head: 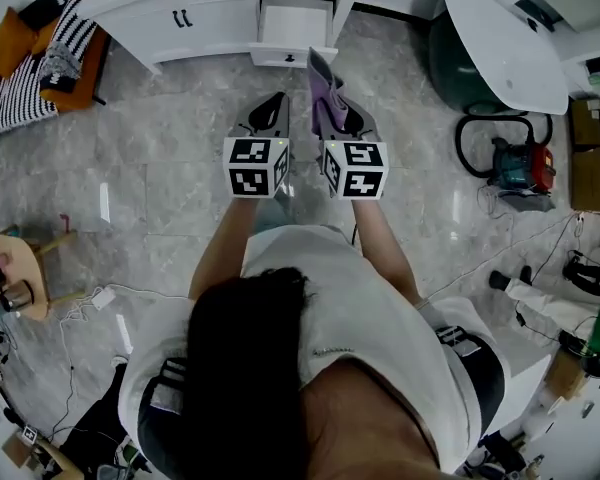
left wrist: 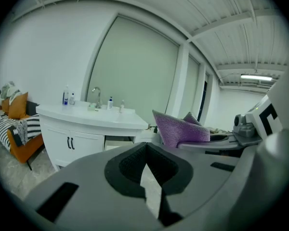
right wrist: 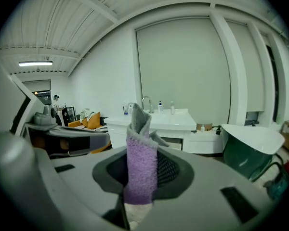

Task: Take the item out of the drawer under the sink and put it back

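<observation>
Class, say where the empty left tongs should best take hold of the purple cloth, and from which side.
Grip the cloth by its free folded top, which stands upright above the right tongs. Bring the left tongs in from the cloth's left, probably: the lower part is clamped, and the left tongs are on that side.

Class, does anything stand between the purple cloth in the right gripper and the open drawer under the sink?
Nothing visible does: only floor lies between the purple cloth, clamped in the right gripper, and the open drawer.
</observation>
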{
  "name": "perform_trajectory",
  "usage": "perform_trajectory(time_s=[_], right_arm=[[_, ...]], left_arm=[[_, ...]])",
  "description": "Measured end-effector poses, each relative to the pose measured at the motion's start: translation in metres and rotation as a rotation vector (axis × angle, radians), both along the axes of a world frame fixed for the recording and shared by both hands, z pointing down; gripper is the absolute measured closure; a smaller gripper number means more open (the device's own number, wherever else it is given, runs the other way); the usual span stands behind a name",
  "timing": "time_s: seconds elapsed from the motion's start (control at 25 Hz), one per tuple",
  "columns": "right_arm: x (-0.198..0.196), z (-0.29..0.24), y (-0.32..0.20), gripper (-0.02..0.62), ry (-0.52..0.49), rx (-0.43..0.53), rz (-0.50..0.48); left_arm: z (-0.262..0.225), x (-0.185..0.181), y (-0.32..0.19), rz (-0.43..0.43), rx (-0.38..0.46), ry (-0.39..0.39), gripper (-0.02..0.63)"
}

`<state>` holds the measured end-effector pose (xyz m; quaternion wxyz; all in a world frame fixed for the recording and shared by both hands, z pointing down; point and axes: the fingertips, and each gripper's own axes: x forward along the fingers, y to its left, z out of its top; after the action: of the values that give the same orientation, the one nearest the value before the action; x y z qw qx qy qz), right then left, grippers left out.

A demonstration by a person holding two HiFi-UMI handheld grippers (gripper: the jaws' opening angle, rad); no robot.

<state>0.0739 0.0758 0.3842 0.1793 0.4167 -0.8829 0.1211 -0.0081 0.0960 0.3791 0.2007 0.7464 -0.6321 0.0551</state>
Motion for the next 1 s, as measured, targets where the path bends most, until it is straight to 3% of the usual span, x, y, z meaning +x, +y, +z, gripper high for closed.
perform_trajectory(time_s=[0.28,0.56,1.0], right_arm=[[-0.028,-0.003,-0.032,0.494,0.011,0.008,0.015],[-0.047,-0.005,-0.057,0.494,0.0,0.009,0.047],[-0.059,-0.005,-0.086,0.494,0.008,-0.003,0.094]], left_arm=[[0.009,-0.019,-0.032,0.06,-0.043,0.025,0.601],[-0.001,-0.035,-0.065,0.083,0.0,0.001,0.601],[-0.003,-0.057,-0.096,0.104,-0.007,-0.021,0.603]])
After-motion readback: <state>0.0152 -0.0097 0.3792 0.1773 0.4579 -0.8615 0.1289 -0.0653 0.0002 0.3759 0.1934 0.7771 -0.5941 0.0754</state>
